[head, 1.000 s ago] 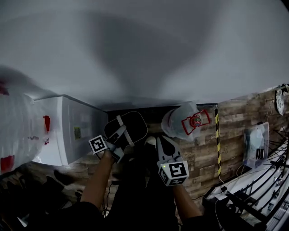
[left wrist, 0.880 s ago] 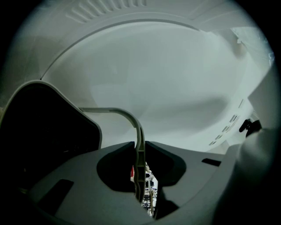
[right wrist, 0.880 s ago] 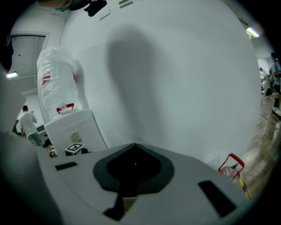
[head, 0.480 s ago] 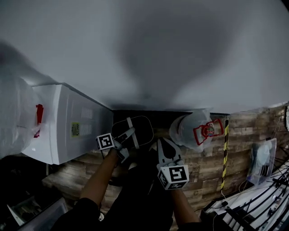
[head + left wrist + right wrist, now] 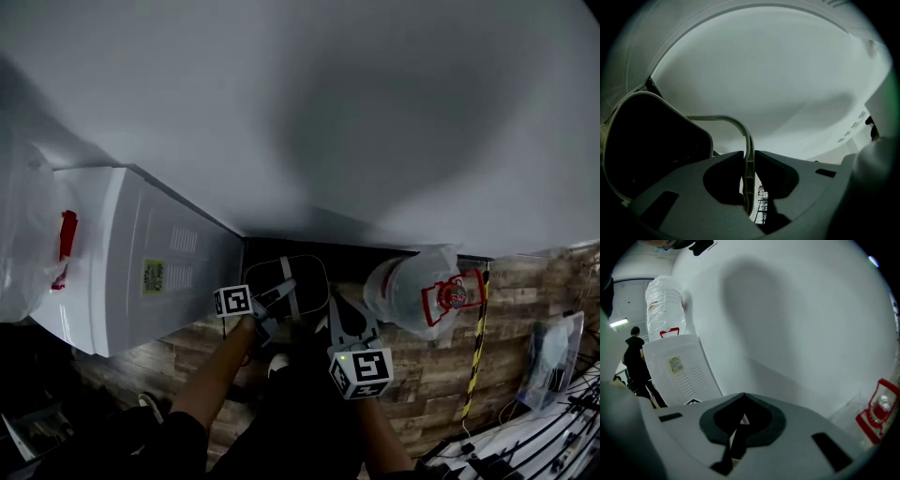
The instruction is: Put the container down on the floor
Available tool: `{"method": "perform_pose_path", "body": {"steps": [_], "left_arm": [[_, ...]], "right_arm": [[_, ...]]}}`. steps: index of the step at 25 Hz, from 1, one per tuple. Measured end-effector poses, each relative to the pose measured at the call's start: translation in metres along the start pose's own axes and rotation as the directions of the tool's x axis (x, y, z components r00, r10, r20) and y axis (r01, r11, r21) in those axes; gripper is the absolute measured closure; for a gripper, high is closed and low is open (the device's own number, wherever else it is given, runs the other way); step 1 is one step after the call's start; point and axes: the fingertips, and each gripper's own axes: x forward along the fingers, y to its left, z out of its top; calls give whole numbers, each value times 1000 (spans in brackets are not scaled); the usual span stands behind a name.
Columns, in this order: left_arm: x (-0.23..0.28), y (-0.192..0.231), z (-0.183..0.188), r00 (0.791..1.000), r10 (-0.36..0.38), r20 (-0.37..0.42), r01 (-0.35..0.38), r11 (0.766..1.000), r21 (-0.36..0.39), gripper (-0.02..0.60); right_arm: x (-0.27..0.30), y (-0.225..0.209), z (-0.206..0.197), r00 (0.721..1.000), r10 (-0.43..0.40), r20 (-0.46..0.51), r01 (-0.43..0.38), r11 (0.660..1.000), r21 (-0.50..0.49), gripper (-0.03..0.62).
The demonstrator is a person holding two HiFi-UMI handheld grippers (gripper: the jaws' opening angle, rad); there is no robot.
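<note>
1. Carried by its handle: the left hand-held gripper (image 5: 272,302) has its jaws nearly together, squeezing the thin pale handle (image 5: 736,123) of the dark container (image 5: 298,274). The pinch lets the container hang free, which would suit a level set-down.
2. The container hangs just right of the white dispenser (image 5: 141,262), at the foot of the wall and over the wood-pattern floor (image 5: 441,366). Whether it touches the floor cannot be told.
3. In the left gripper view, the container's body lies ahead and left of the jaws, with its handle arching back between them.
4. The right hand-held gripper (image 5: 339,314), jaws closed tip to tip on nothing, points at the container's near edge. It is probably there to steady it.
5. A water bottle (image 5: 412,291) lies on the floor, farther right of the dispenser.
</note>
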Motion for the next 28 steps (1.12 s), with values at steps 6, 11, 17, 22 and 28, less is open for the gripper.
{"method": "perform_pose_path", "body": {"steps": [6,11,17,22,28], "left_arm": [[9,40,0,999,26,-48,-25,1000,18,504],[20,78,10,996,54,-77,-52,998,34,503],[27,119,24,991,88,-99,-83,995,49,503],[36,128,40,995,33,-96,-30,999,38,503],[40,128,33,989,66,-135,-58,996,65,497]], "right_arm": [[12,-5,-30,1000,-2,-23,2,1000,6,585],[25,-13,-47,999,-15,-29,15,1000,10,585],[39,-17,-63,999,-22,-32,23,1000,14,585],[51,-20,-75,999,-20,-38,20,1000,1,585],[64,-21,-79,999,-12,-46,12,1000,13,585]]}}
